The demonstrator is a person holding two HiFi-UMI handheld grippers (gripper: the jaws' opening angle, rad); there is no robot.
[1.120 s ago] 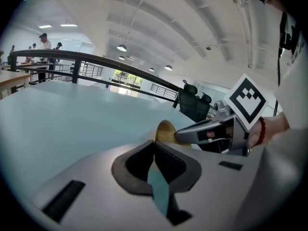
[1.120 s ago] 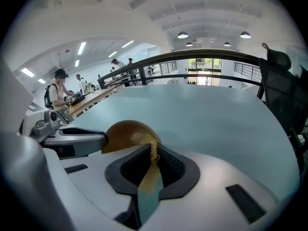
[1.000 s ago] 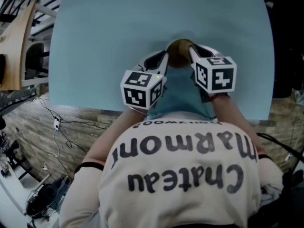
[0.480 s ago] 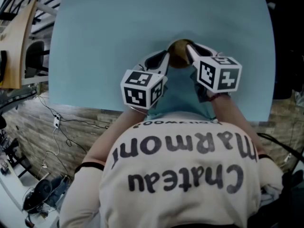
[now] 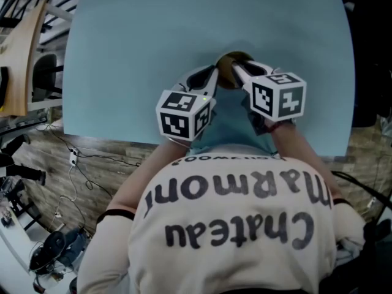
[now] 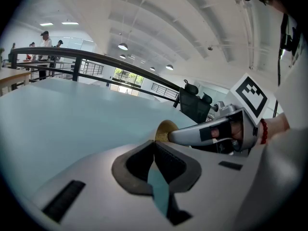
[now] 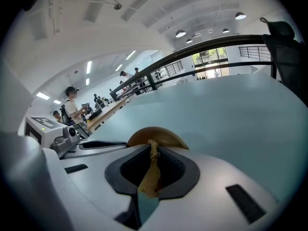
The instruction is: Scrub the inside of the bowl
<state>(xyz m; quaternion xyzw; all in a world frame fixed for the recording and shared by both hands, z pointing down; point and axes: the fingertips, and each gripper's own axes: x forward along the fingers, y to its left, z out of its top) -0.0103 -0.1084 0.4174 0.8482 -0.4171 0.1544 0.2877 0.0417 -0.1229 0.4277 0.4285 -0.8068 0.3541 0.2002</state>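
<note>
A small wooden bowl (image 5: 228, 62) stands on the light blue table (image 5: 153, 35), between the tips of both grippers. My left gripper (image 5: 214, 76) reaches it from the left; its jaws are shut, and their seam (image 6: 154, 146) runs straight into the bowl's near rim (image 6: 165, 129). From the right comes my right gripper (image 5: 238, 71), whose tips lie over the bowl's opening. It is shut on a tan fibrous scrubber (image 7: 150, 174), a strip pinched between the pads, with the bowl (image 7: 159, 134) just beyond its tips. The inside of the bowl is mostly hidden.
The table's near edge (image 5: 122, 139) runs just below the marker cubes, against the person's printed shirt (image 5: 233, 225). A wooden desk (image 5: 18, 60) and floor cables (image 5: 70, 158) lie to the left. Black chairs (image 6: 195, 105) stand past the far edge.
The right gripper swung slightly right, then back left, rolling a little, so its tips now sit further over the bowl. The left gripper and the bowl kept still.
</note>
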